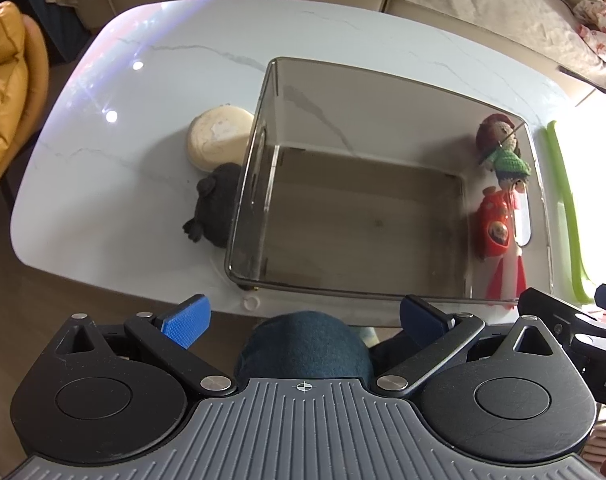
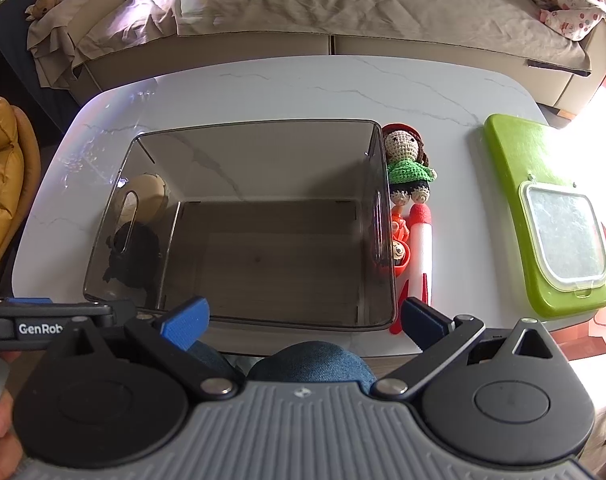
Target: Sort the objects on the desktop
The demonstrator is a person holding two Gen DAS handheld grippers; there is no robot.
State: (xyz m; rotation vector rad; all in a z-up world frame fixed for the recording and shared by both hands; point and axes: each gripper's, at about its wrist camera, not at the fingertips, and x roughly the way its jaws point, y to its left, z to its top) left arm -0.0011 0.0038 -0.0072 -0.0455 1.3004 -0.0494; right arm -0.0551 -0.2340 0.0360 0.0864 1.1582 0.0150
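A smoky see-through storage box (image 1: 247, 184) (image 2: 383, 240) stands on the white marble table (image 1: 123, 140) (image 2: 303, 88) with nothing in it. Left of the box lie a cream round case (image 1: 217, 136) (image 2: 143, 196) and a black plush toy (image 1: 215, 208) (image 2: 135, 256). Right of it lie a crocheted doll in green (image 1: 507, 152) (image 2: 407, 164), a red toy (image 1: 495, 228) (image 2: 401, 248) and a white-and-red foam rocket (image 1: 511, 272) (image 2: 421, 248). My left gripper (image 1: 303, 318) and right gripper (image 2: 305, 320) hang open near the table's front edge, both holding nothing.
A green lid with a clear flap (image 2: 543, 208) (image 1: 563, 208) lies at the table's right end. A covered sofa (image 2: 343, 4) runs behind the table and a yellow cushion (image 1: 3, 80) sits at the left. A person's knee in denim (image 2: 315, 364) shows below the grippers.
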